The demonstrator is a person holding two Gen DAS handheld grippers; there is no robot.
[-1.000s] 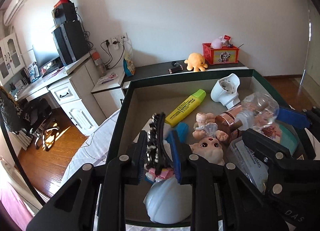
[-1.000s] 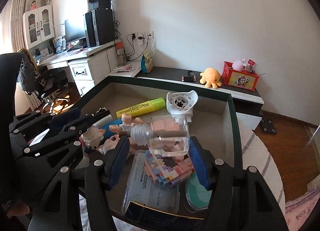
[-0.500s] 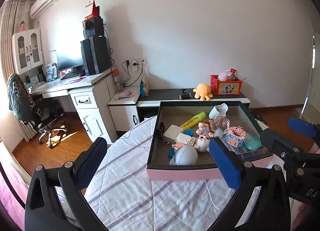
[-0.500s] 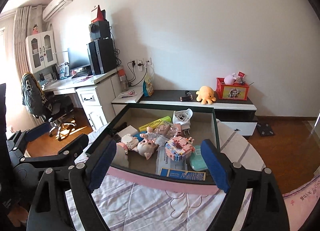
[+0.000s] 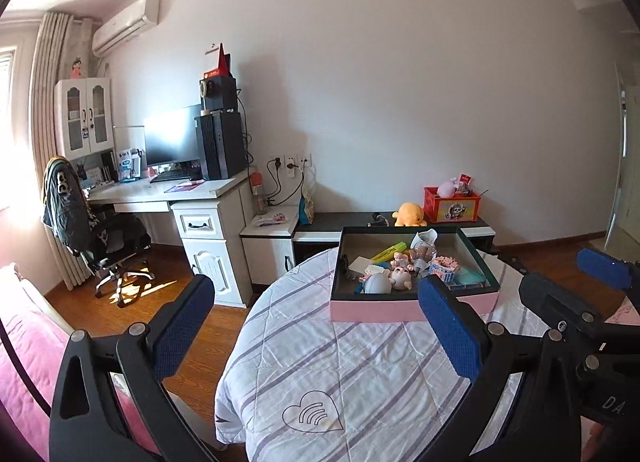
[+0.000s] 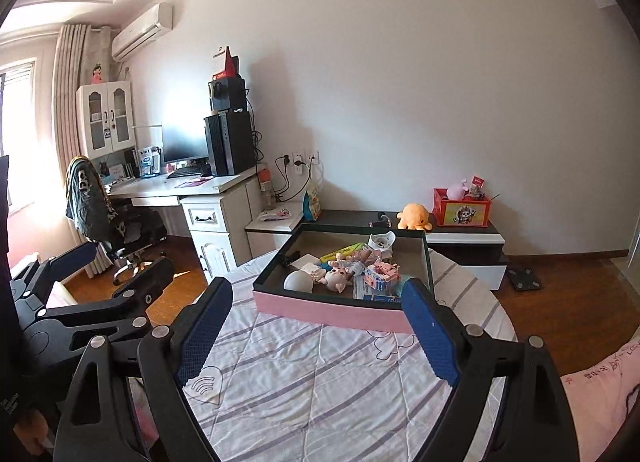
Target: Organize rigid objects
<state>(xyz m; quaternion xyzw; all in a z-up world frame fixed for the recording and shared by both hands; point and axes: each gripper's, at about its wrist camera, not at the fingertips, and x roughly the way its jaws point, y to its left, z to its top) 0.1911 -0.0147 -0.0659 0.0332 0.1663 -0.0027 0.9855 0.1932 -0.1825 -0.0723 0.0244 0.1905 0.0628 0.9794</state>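
Now we find both grippers drawn back from the box [image 5: 376, 310]: left gripper [image 5: 316, 326] and right gripper [image 6: 316, 334] gape wide, empty. The 2 released items lie inside; sorting appears complete.

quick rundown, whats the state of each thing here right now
left gripper: jaws wide open, empty
right gripper: jaws open, empty
pink box: lidless, on the striped cloth, full of toys
yellow highlighter: lying in the box
doll: lying in the box
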